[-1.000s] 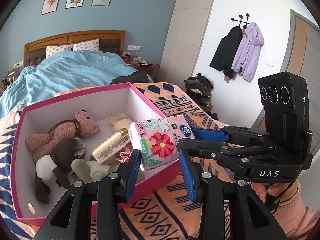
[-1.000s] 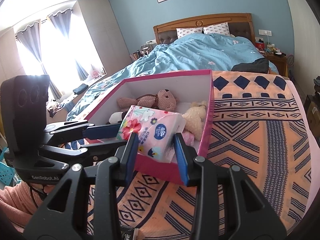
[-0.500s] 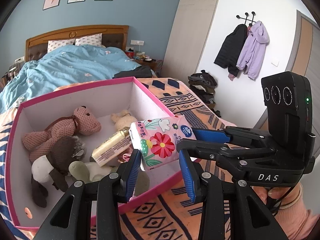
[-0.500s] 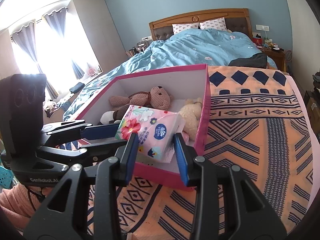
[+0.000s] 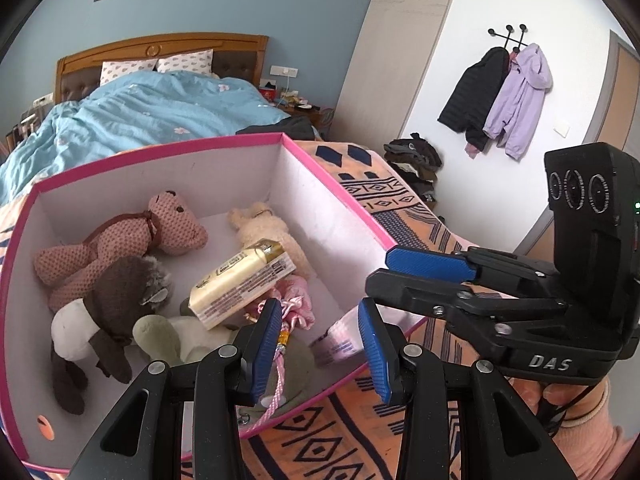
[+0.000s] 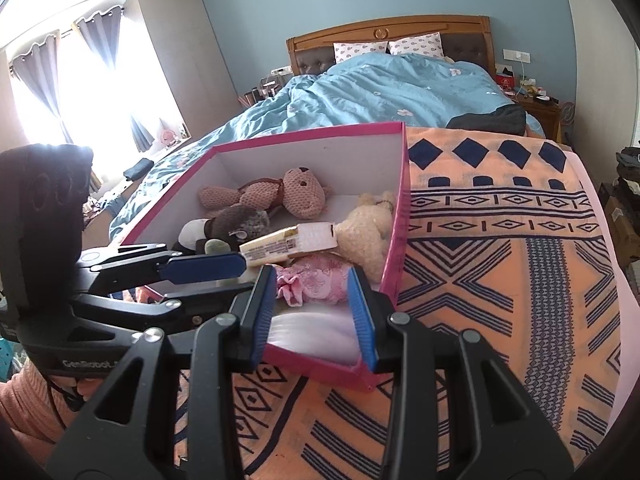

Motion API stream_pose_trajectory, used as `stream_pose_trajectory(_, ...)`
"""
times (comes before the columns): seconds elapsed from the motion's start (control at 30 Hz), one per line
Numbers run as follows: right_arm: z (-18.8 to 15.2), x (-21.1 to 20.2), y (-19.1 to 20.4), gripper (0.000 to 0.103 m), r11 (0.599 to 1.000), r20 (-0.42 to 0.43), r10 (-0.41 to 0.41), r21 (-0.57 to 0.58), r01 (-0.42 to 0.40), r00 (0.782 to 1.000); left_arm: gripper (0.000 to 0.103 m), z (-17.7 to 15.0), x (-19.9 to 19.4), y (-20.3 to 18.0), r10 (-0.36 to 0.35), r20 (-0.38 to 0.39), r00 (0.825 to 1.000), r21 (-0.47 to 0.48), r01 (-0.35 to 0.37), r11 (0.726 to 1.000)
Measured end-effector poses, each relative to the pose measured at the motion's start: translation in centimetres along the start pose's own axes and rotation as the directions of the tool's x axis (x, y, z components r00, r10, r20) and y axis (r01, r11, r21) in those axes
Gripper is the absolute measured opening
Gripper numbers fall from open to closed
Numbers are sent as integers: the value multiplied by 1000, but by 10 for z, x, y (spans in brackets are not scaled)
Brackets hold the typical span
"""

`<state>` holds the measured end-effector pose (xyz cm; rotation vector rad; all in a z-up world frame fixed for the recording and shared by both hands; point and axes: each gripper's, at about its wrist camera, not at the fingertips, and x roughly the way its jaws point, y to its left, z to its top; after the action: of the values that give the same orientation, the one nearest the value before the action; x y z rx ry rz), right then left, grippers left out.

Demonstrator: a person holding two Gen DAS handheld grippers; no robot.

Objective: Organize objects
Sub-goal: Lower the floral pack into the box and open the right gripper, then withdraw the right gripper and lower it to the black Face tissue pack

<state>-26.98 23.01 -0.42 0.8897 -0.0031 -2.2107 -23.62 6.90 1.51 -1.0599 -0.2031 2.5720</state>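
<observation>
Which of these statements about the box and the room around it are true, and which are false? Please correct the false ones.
1. The pink box stands on a patterned orange blanket. True.
2. A lid covers the box. False: it is open at the top, and its contents are visible.
3. A teddy bear lies inside the box. True.
4. The cream carton lies on the blanket, outside the box. False: it lies inside the box, on top of the soft toys.
5. A black jacket and a lilac jacket hang on the wall. True.
6. The duvet on the bed is red. False: it is light blue.
</observation>
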Motion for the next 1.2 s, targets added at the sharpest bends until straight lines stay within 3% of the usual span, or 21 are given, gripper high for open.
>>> stream_pose_trajectory(0.17, -2, -5, 1, 40, 1000, 6, 13, 6, -13, 1000, 40, -4, -4, -1, 3, 18, 1000, 14, -3, 1000)
stream_pose_trajectory(0.5, -15, -23, -1, 46, 997, 28, 62, 38, -63, 998, 56, -21, -35, -16, 55, 103, 993, 81, -63, 995)
stream_pose_trajectory(0.7, -24, -40, 7, 53, 996, 50, 87, 27, -89, 995, 69, -36, -57, -30, 84, 151, 985, 131, -105, 986)
stream_pose_trajectory(0.87, -37, -51, 17, 60, 993, 51, 116, 13, -117, 992, 87, -52, -72, -33, 93, 170, 981, 134, -116, 984)
stream_pose_trajectory(1.03, -61, -52, 24, 65, 990, 11, 141, 15, -142, 990, 89, -75, -74, -36, 88, 131, 988, 135, -106, 985)
stream_pose_trajectory(1.2, -92, -41, 27, 71, 988, -74, 154, 30, -152, 985, 89, -109, -64, -39, 86, 37, 996, 143, -90, 986)
